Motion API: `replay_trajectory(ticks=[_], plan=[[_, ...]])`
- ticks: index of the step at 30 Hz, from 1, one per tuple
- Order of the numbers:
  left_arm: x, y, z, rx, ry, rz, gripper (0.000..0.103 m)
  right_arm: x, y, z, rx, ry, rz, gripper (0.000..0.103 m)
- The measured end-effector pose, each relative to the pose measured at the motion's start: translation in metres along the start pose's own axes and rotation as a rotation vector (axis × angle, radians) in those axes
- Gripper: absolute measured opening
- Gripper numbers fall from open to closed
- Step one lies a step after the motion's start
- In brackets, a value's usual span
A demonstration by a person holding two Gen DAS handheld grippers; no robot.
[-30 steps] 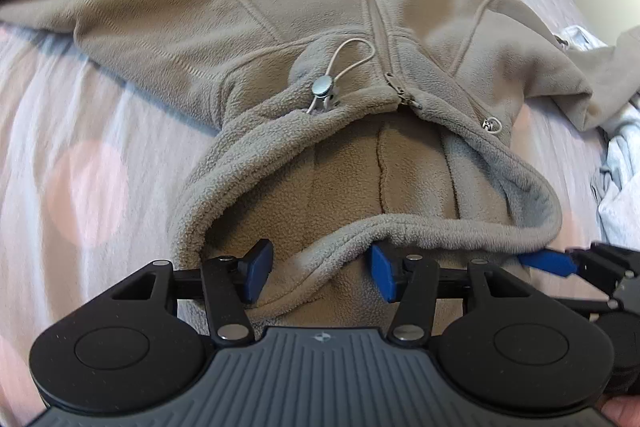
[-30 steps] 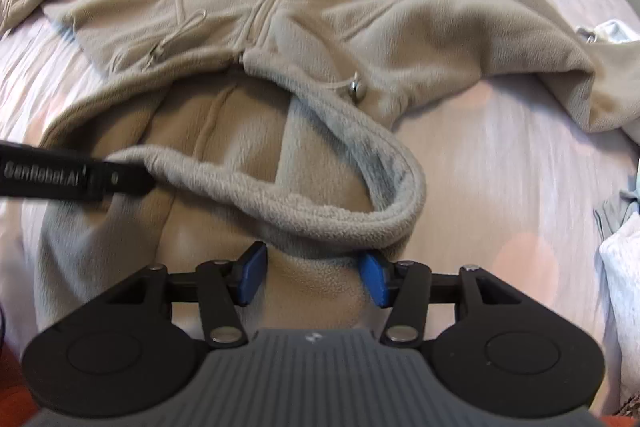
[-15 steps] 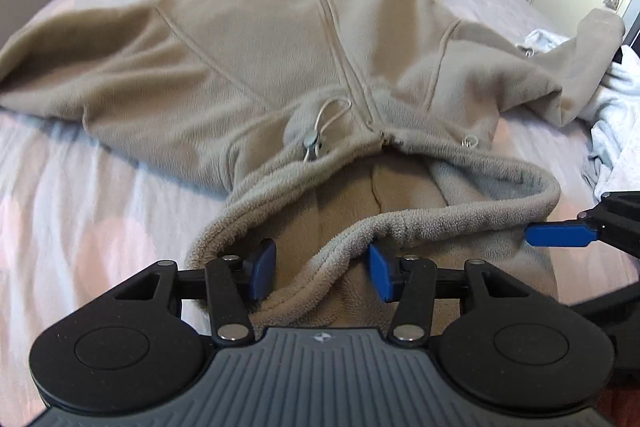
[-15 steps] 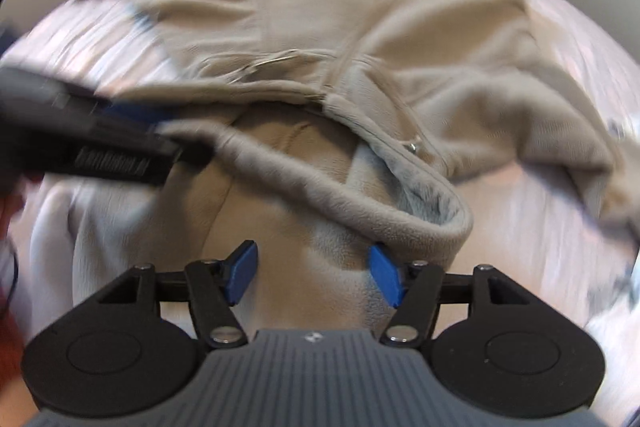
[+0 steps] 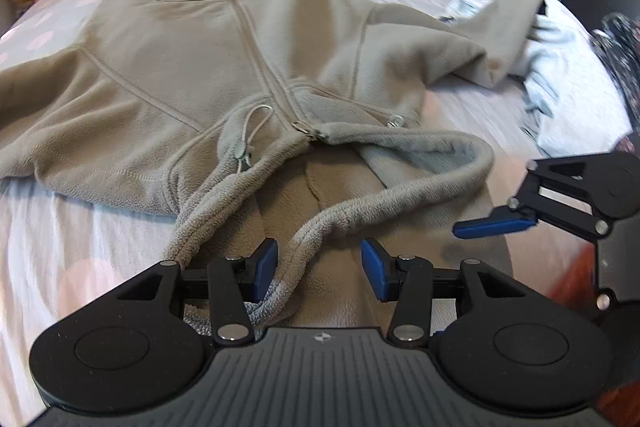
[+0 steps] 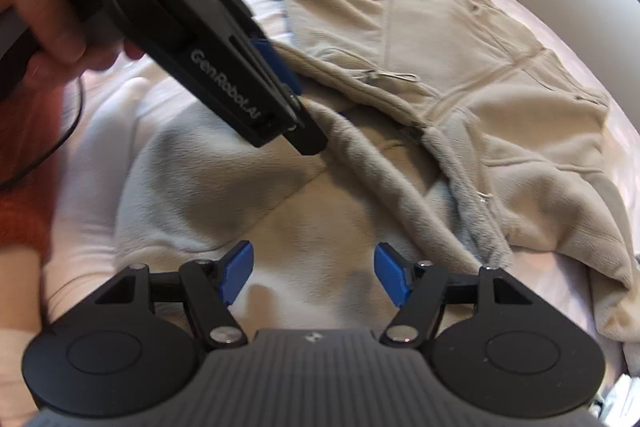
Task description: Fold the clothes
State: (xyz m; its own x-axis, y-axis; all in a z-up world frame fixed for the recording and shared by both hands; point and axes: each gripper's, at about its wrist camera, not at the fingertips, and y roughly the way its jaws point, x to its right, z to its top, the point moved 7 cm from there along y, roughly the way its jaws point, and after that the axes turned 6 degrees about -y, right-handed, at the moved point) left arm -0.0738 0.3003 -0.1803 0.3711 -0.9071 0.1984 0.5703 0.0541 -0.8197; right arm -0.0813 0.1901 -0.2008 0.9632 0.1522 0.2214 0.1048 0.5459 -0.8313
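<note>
Still risks losing the hood rim [image 5: 384, 195] at the bed's near edge, with both grippers' fingers [image 5: 264, 267] spread apart, clamping nothing.

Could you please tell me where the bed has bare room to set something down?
Bare sheet lies below the fleece jacket's left sleeve. The right side is crowded by pale clothes under the other sleeve.

Each tool is matte black: the left tool [image 5: 319, 269] and right tool [image 6: 313, 275] share a ribbed grey deck, two round discs, silver screw heads and blue finger pads [image 5: 265, 269]. White "GenRobot.AI" lettering [image 6: 227, 85] marks one side. A bare-skinned hand [image 6: 48, 7] shows beside a thin black cable [image 6: 60, 139].
</note>
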Motion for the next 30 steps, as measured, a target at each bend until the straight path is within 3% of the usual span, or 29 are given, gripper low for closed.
replay_trajectory(ticks=[7,11,14,20,24,25,26,27,30], plan=[[0.01,-0.007,-0.007,-0.05,0.13,-0.066,0.044,-0.016,0.0,0.0,0.012,-0.07,0.052,0.07],[0.001,-0.007,-0.003,0.046,0.084,0.013,0.044,-0.026,-0.007,0.001,0.043,-0.105,0.076,0.071],[-0.007,-0.008,0.003,0.127,0.048,0.064,0.044,-0.016,-0.007,0.007,0.061,-0.076,-0.026,0.066],[-0.004,-0.01,0.007,0.149,0.087,0.044,0.049,0.026,-0.001,0.016,0.083,0.045,-0.226,0.069],[-0.004,-0.005,0.005,0.134,0.095,0.051,0.049,0.054,0.014,0.007,0.047,0.143,-0.217,0.07],[-0.005,-0.005,0.005,0.132,0.088,0.048,0.049,0.058,0.017,0.004,0.032,0.179,-0.19,0.06],[-0.006,-0.004,0.005,0.13,0.08,0.045,0.049,0.062,0.021,0.001,0.017,0.215,-0.163,0.041],[-0.008,-0.005,0.006,0.137,0.066,0.041,0.049,0.067,0.021,-0.001,0.016,0.249,-0.157,0.035],[-0.015,-0.009,0.009,0.174,0.018,0.02,0.049,0.082,0.019,-0.007,0.028,0.363,-0.173,0.029]])
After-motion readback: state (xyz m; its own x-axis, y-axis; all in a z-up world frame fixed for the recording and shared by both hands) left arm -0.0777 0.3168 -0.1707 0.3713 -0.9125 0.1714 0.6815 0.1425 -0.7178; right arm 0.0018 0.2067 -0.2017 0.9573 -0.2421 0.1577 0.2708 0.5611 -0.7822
